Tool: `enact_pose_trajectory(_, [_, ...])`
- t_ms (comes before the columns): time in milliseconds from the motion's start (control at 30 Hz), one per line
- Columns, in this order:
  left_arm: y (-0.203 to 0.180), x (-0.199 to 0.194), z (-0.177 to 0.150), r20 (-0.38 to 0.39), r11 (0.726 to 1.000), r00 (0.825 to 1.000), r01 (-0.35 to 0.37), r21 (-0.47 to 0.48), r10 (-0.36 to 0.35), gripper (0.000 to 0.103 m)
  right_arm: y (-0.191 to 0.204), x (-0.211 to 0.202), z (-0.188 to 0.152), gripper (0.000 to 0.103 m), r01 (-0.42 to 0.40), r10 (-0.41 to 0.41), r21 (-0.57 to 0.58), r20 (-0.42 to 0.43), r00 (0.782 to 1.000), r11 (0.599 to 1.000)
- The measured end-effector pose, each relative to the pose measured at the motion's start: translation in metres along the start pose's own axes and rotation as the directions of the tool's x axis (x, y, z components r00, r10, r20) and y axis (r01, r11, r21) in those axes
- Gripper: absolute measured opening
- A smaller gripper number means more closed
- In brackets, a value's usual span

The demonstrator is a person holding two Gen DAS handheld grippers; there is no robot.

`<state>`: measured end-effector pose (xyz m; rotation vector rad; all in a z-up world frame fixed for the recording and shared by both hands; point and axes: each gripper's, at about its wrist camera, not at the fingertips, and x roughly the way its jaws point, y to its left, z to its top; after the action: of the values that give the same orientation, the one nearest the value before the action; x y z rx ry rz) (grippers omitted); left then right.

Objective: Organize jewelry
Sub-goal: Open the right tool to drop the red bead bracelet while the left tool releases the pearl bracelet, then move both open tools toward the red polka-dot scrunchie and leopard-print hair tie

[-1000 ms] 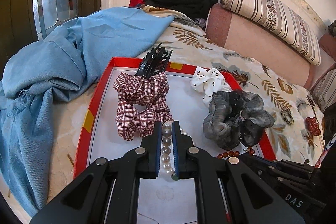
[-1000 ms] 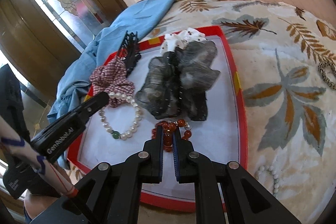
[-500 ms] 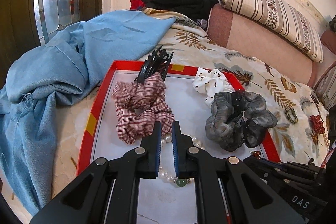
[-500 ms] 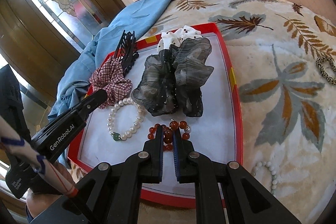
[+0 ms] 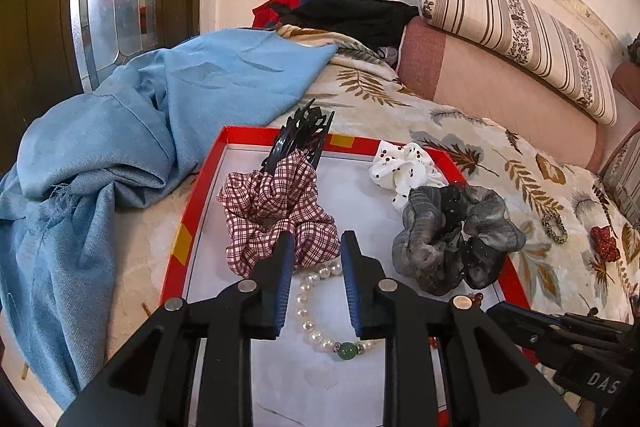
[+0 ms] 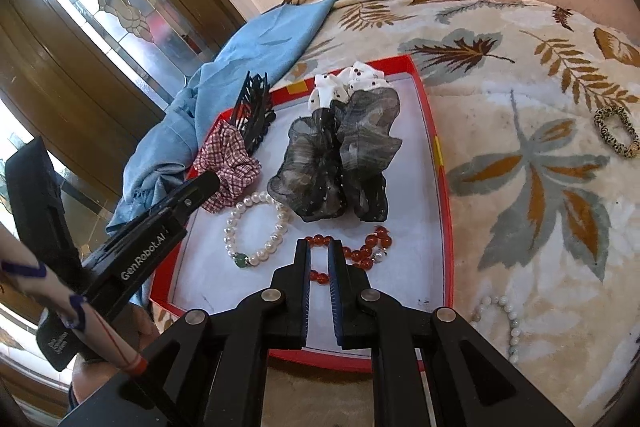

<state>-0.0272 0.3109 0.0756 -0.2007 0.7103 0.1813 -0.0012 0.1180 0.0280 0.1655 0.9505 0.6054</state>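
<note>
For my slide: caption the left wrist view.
Left gripper open above pearl bracelet in red tray.

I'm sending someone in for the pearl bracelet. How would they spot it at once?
Find the red-rimmed tray on the leaf-print bedspread. At its near end, beside the red bead bracelet, lies the pearl bracelet: white beads with one green bead.

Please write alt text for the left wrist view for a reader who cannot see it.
The left gripper, jaws just opened, hangs over a pearl bracelet lying free in a red-rimmed tray on a bed. Also in the tray: a plaid scrunchie, black hair claw, white dotted scrunchie and grey scrunchie; blue cloth lies left.
</note>
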Motion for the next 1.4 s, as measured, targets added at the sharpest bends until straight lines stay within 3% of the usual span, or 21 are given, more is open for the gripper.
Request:
enact_pose_trajectory(267, [-0.007, -0.003, 0.001, 0.021, 1.000, 1.000, -0.005, 0.001, 0.005, 0.031, -0.006, -0.014, -0.004, 0.011, -0.010, 0.010, 0.017, 0.014, 1.000, 1.000])
enact_pose_trajectory(400, [-0.013, -0.010, 0.002, 0.056, 1.000, 0.998, -0.014, 0.006, 0.013, 0.040, -0.016, -0.027, -0.006, 0.018, -0.011, 0.010, 0.034, 0.031, 0.999, 0.999])
enact_pose_trajectory(600, [-0.026, -0.023, -0.001, 0.120, 0.999, 0.993, -0.011, 0.030, 0.007, 0.041, -0.037, -0.054, -0.012, 0.019, -0.015, 0.010, 0.069, 0.066, 0.998, 0.998])
enact_pose_trajectory(800, [-0.059, -0.036, -0.008, 0.143, 0.997, 0.989, 0.014, 0.075, -0.025, 0.041, -0.071, -0.090, -0.019, 0.020, -0.016, 0.003, 0.117, 0.111, 0.994, 0.993])
enact_pose_trajectory(967, [-0.107, -0.053, -0.013, 0.142, 0.986, 0.985, 0.073, 0.152, -0.095, 0.041, -0.113, -0.124, -0.022, 0.020, 0.010, -0.035, 0.162, 0.150, 0.988, 0.987])
enact_pose_trajectory(1200, [-0.181, -0.054, -0.025, 0.021, 0.953, 0.974, 0.218, 0.213, -0.227, 0.042, -0.192, -0.172, -0.025, 0.023, 0.058, -0.125, 0.292, 0.217, 0.968, 0.955])
enact_pose_trajectory(1400, [-0.236, -0.031, -0.034, -0.136, 0.924, 0.943, 0.326, 0.201, -0.303, 0.043, -0.252, -0.214, -0.030, 0.030, 0.030, -0.176, 0.435, 0.300, 0.937, 0.900])
